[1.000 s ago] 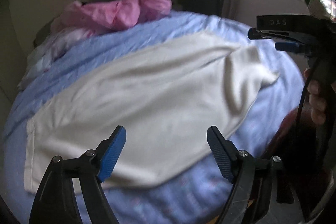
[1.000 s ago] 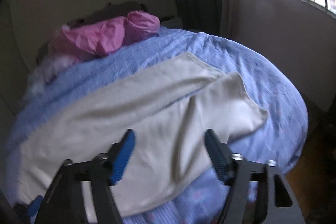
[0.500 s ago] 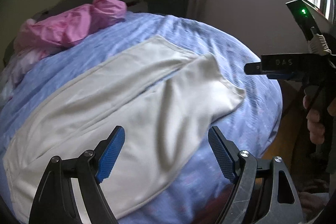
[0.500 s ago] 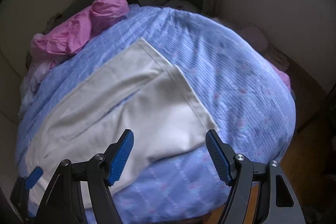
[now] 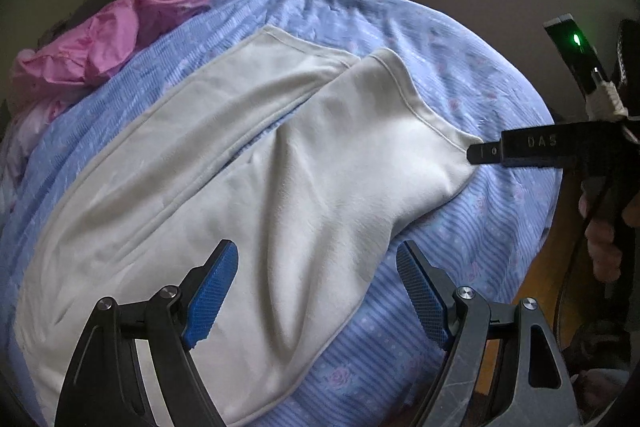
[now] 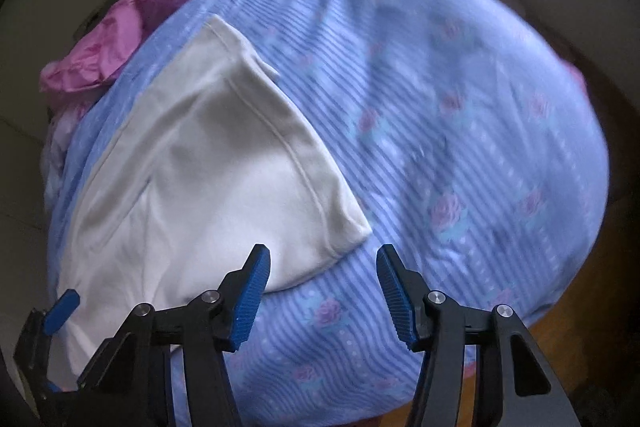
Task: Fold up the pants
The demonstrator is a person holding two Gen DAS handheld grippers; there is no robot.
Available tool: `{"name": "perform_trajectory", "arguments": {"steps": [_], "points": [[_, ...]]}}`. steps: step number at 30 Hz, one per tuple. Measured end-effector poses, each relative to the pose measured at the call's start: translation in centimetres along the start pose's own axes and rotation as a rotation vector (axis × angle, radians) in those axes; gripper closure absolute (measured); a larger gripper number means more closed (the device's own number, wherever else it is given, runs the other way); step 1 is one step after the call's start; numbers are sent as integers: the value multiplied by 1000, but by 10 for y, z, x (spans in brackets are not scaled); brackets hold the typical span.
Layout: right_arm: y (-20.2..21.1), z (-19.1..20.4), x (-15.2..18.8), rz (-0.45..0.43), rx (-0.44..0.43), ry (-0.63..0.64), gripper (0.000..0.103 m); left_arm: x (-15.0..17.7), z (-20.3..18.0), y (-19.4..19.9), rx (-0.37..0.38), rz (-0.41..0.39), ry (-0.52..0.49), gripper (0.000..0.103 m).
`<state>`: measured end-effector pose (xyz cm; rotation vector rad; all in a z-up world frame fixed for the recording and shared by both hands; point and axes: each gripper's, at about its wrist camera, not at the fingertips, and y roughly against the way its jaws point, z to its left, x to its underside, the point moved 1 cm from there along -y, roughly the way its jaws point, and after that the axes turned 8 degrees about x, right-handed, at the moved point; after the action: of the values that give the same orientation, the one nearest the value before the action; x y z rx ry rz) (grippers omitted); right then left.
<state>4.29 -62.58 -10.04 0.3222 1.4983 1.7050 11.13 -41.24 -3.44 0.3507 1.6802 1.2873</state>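
The cream pants [image 5: 248,163] lie spread flat on the blue striped bedspread [image 5: 460,75], both legs side by side, hems toward its far edge. The right gripper [image 6: 322,291] hovers at the nearer leg's hem corner, jaws apart, holding nothing. The left gripper [image 5: 316,291] hovers above the same leg, jaws apart, empty. Crumpled pink cloth [image 5: 116,39] sits at the bedspread's far left corner.

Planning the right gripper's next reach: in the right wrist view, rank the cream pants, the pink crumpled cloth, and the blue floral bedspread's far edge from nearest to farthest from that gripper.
1. Cream pants: hem corner just ahead-left of the open right gripper.
2. Pink crumpled cloth: upper left, beyond the pants.
3. Blue floral bedspread: its far edge lies at the top, about as far as the cloth; too close to call.
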Motion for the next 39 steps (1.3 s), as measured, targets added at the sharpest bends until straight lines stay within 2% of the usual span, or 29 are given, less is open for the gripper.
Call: {"name": "perform_trajectory", "arguments": {"steps": [4, 7, 10, 13, 15, 16, 17, 19, 23, 25, 30, 36, 37, 39], "points": [[-17, -9, 5, 37, -75, -69, 47, -4, 2, -10, -6, 5, 5, 22], [-27, -11, 5, 30, -72, -97, 47, -5, 4, -15, -3, 15, 16, 22], [-34, -11, 4, 10, -92, -125, 55, -4, 7, -20, -15, 20, 22, 22], [-44, -9, 2, 23, -92, -129, 55, -1, 13, -25, -23, 28, 51, 22], [-48, -11, 2, 17, -93, -143, 66, 1, 19, -28, -17, 40, 73, 22], [-47, -13, 2, 6, -95, -149, 80, 1, 20, -29, -14, 44, 79, 22], [-43, -16, 3, -16, -99, -152, 85, 2, 22, -29, -12, 47, 84, 22], [-33, -20, 5, -56, -126, -156, 89, 3, 23, -29, -6, 46, 88, 22], [4, -33, 8, -171, -119, -170, 92, 3, 21, -25, 22, 37, 86, 22], [19, -43, 10, -173, -131, -203, 92, 2, 16, -26, 37, 40, 75, 22], [12, -52, 24, -116, 28, -189, 93, 7, 8, -34, 31, 62, 37, 22], [0, -49, 35, -132, 170, -126, 93, 12, 12, -41, 25, 71, 57, 22], [-1, -47, 34, -135, 185, -118, 93, 13, 14, -41, 28, 69, 67, 22], [0, -44, 35, -140, 229, -92, 82, 13, 16, -39, 42, 61, 85, 22]]}}
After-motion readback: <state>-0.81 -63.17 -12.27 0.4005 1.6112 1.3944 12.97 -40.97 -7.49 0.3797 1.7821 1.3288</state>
